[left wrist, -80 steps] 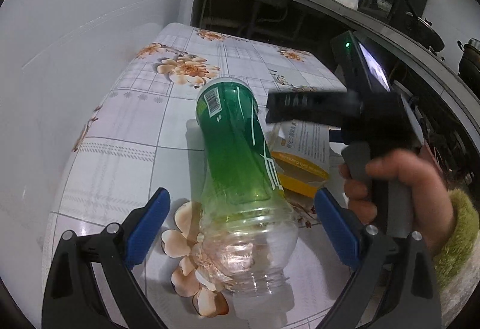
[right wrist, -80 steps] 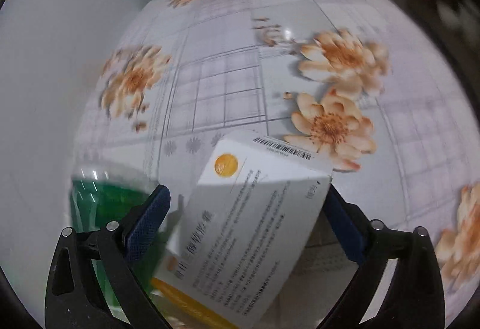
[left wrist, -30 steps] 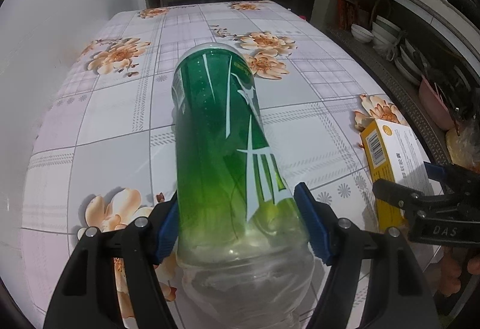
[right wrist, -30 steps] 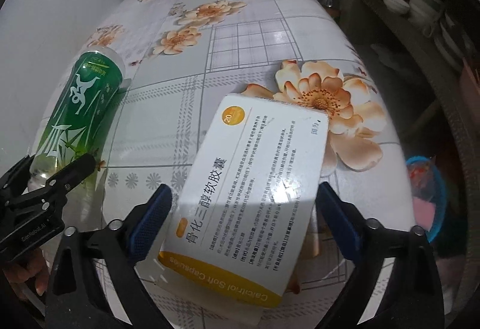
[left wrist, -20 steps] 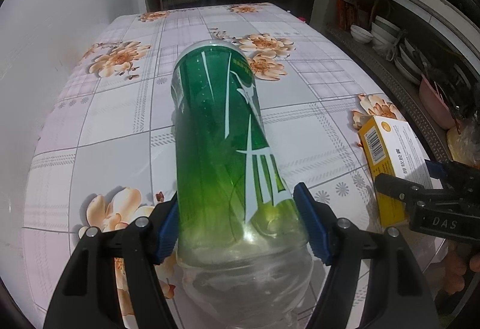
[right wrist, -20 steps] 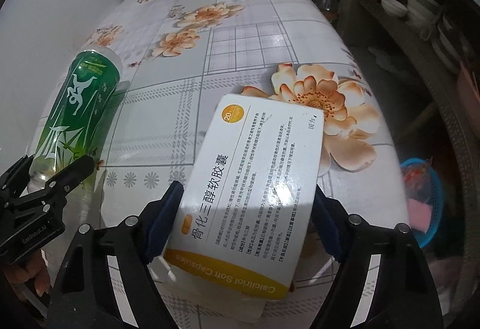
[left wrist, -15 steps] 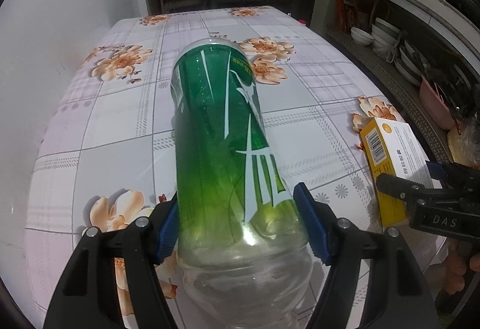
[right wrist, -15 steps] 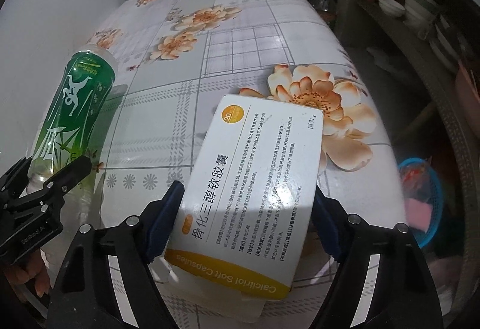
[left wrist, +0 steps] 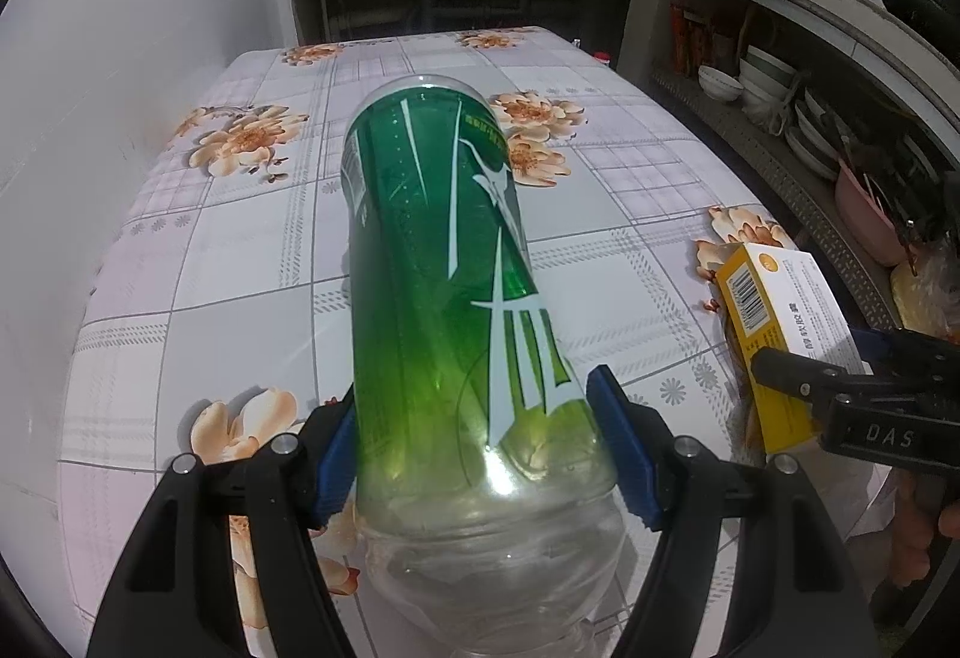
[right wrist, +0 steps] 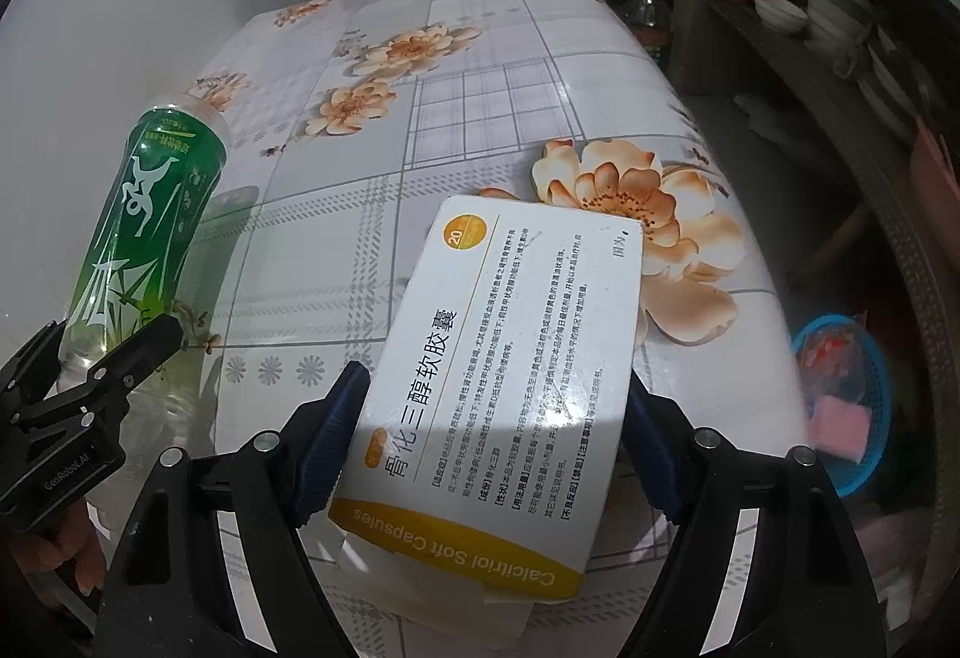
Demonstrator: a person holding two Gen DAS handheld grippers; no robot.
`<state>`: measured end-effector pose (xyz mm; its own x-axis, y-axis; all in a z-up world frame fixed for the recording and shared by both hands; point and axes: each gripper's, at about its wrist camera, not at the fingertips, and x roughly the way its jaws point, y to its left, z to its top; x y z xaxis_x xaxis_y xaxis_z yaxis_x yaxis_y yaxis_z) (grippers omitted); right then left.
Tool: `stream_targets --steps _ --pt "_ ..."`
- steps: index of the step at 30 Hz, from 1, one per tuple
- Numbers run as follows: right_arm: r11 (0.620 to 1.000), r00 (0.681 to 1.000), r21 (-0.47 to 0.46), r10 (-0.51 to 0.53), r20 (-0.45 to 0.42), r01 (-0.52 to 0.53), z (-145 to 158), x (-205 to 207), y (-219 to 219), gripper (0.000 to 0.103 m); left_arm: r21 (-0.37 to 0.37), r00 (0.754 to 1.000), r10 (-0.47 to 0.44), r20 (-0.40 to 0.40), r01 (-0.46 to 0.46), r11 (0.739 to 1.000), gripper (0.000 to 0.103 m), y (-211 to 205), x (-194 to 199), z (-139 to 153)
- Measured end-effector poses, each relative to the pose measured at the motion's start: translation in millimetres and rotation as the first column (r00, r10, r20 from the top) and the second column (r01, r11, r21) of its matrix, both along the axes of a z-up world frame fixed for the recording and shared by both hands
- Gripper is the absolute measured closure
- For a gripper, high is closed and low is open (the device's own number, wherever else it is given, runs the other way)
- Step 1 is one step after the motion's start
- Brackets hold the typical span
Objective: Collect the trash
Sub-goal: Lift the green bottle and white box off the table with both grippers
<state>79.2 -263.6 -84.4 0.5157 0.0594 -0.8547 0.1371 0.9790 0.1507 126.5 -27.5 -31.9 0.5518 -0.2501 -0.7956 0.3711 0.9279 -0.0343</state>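
Since both pieces of trash look empty, they should weigh next to nothing and the concern is grip, not load. The left gripper (left wrist: 480, 448) has its blue fingers (left wrist: 618, 448) clenched on the bottle (left wrist: 444, 262) low on its green sleeve, just above the clear ribbed section; the bottle points away over the floral worktop (left wrist: 240, 268), apparently lifted off it. Thin clear plastic like this is smooth and springy, so it would dent under a hard squeeze and could slide out lengthwise; a hold on the ribbed clear part, where the wall is stiffer, seems the safer spot. The right gripper (right wrist: 492, 442) grasps the medicine carton (right wrist: 510, 358) across its width, fingers (right wrist: 336, 424) pressing both long edges near the yellow end, over the near edge of the worktop. Light card of this kind will buckle if pinched too hard, and an end flap already hangs open below it. Its yellow band reads "Calcitriol Soft Capsules", with large Chinese characters, dense small print and a "20" in a yellow circle; a barcode sits on one side. White brush-style characters run down the bottle's sleeve. The gripper bodies are marked "DAS" and "GenRobot.AI".
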Motion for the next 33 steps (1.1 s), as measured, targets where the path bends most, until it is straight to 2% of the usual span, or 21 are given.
stream_targets --steps 16,33 --pt "1.0 1.0 0.028 -0.004 0.023 0.003 6 -2 -3 0.028 -0.005 1.0 0.0 0.018 0.0 1.0 0.035 1 -2 6" --pt "0.994 0.992 0.102 -0.061 0.11 0.049 34 -26 -34 0.029 -0.004 0.996 -0.04 0.075 0.04 0.999 0.035 -17 -21 31"
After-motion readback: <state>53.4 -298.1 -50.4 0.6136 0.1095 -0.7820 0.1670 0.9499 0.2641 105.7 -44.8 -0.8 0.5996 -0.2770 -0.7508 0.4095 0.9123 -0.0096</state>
